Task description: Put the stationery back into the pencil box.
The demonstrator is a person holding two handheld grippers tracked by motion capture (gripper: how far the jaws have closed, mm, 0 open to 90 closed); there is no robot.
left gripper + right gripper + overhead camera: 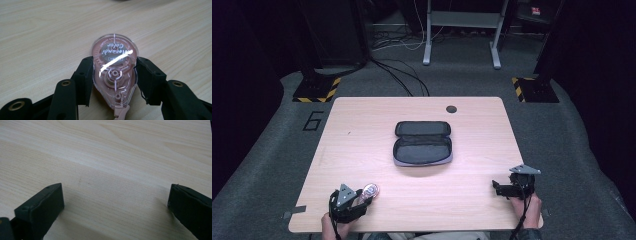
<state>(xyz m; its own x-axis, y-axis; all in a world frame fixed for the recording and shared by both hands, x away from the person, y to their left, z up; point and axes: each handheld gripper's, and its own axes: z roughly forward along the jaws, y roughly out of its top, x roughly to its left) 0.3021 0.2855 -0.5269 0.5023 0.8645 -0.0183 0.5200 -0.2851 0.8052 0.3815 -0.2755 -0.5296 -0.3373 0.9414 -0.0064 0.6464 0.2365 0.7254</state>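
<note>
Left gripper point(363, 196), seen in the high view near the table's point(362, 130) front-left corner, has both black jaws pressed against the flanks of a pink correction tape dispenser point(114, 75), which lies flat on the wood with its clear face up (printed lettering is legible in part, reading "Color"). Right gripper point(498, 187) sits close to the front-right corner with its jaws spread wide and nothing between them; its own view shows bare wood grain in the gap. Open room: a broad stretch of bare tabletop separates the two grippers along the front edge, and clear margins run down both sides of the table. Black pencil case point(422, 142) lies at the table's centre, well apart from both grippers, unzipped and folded fully open. Its two halves look dark and unoccupied, though the interior is too dim and small to settle this. Hidden or cut off: the dispenser's narrow tip runs off the bottom edge of the left gripper view; the person's hands and forearms are cropped at the bottom of the high view. A small dark round grommet point(451, 109) sits near the far edge.
</note>
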